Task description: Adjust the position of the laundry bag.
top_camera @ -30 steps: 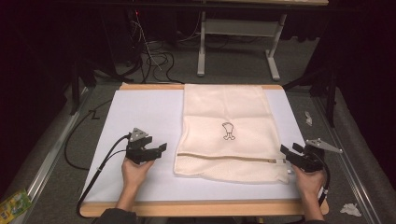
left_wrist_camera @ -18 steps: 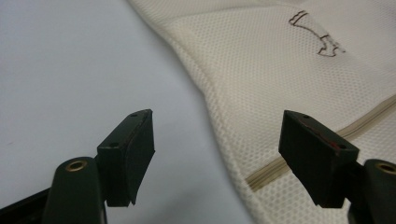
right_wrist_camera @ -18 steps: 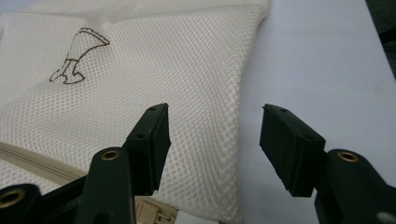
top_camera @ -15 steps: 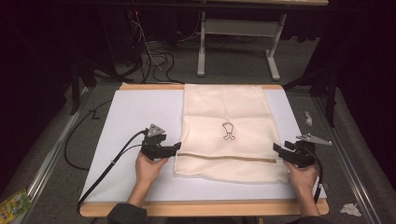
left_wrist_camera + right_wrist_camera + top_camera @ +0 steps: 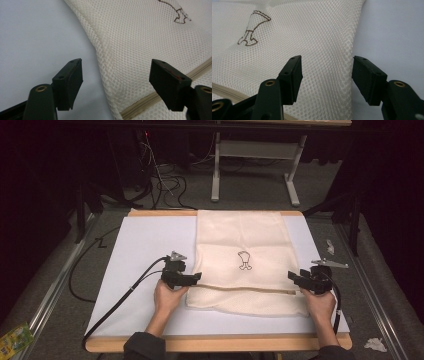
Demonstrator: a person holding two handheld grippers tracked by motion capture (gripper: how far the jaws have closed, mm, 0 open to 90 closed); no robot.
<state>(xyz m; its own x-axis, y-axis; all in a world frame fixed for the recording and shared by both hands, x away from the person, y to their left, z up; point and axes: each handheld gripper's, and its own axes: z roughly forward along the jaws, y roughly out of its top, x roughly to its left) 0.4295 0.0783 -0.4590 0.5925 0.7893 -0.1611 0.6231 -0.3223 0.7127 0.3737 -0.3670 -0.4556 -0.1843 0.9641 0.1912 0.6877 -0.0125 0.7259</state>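
A cream mesh bag (image 5: 242,245) with a small brown embroidered mark (image 5: 244,260) and a zipper band (image 5: 240,289) lies flat on the white table top (image 5: 145,245). My left gripper (image 5: 196,278) is open at the bag's left edge near the zipper; in the left gripper view the bag's seam (image 5: 100,50) runs between the jaws and my left gripper (image 5: 116,75) straddles it. My right gripper (image 5: 292,277) is open at the bag's right edge; in the right gripper view the mesh edge (image 5: 352,50) sits between the jaws of my right gripper (image 5: 327,75).
A black cable (image 5: 120,300) trails from the left gripper across the table to its front edge. The wooden table rim (image 5: 215,343) runs along the front. Table legs (image 5: 292,185) and floor cables (image 5: 165,180) stand beyond the far edge. Crumpled paper (image 5: 374,345) lies at lower right.
Both grippers have moved inward to the bag's side edges at the zipper line, the left one rightward and forward, the right one leftward.
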